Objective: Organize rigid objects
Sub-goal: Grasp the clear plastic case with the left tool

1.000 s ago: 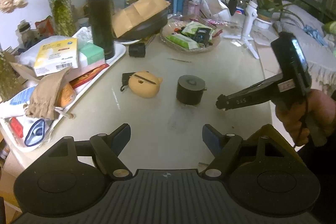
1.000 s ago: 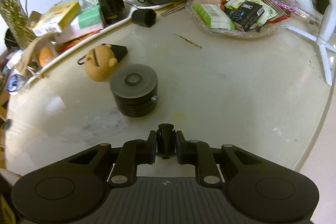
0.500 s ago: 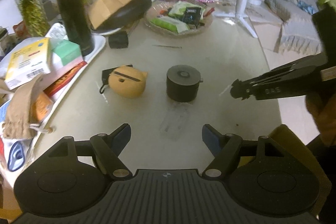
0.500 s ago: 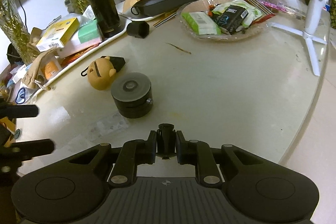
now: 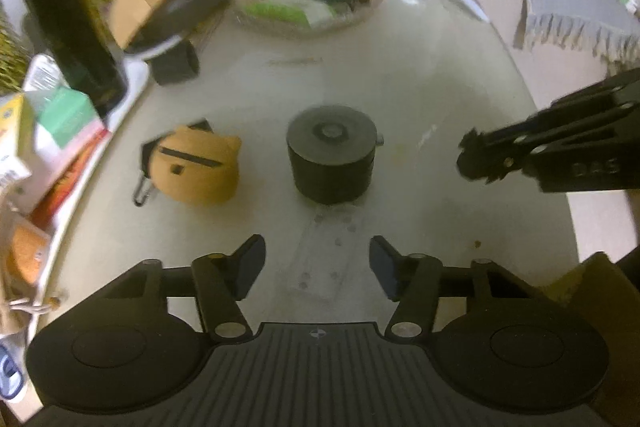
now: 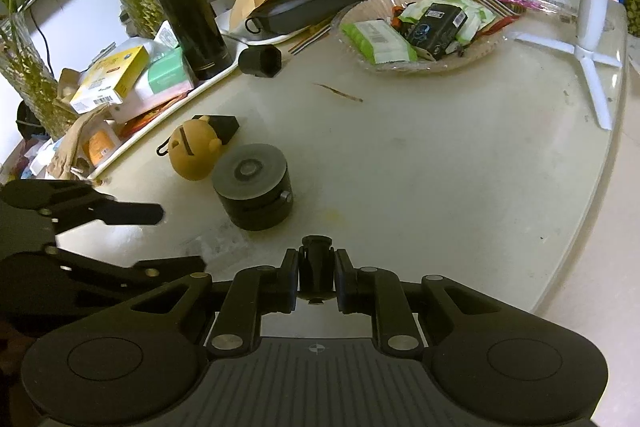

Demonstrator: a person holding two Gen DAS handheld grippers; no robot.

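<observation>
Ahead of your left gripper (image 5: 317, 263), just beyond its fingertips and in line with the gap between them, stands the black cylinder (image 5: 332, 155): a short, squat drum with a flat lid bearing a grey ring at its centre and a small knob on its side wall. Your left jaws stand apart and are closing, with nothing between them but bare table. To the left of the cylinder, close beside it, lies the yellow bear-shaped case (image 5: 196, 167), marked with a dark slot and carrying a metal clip. Your right gripper (image 6: 316, 269) holds its jaws together on a small black peg; seen from it, the cylinder sits ahead and to the left, with the left gripper's fingers reaching in from the left edge. The surface is a pale, glossy tabletop (image 6: 440, 163) with a rounded edge, smudged near the cylinder; a tan floor and a fringed rug (image 5: 572, 15) lie beyond it on the right. Far ahead of the right gripper, a shallow clear bowl (image 6: 492, 47) holds green packets and a black pack. To the left, a white tray (image 6: 208, 79) carries a tall black flask (image 6: 184, 7), a yellow box (image 6: 112, 79) and a green tissue pack. A white tripod stand (image 6: 592, 11) rests at the far right.
</observation>
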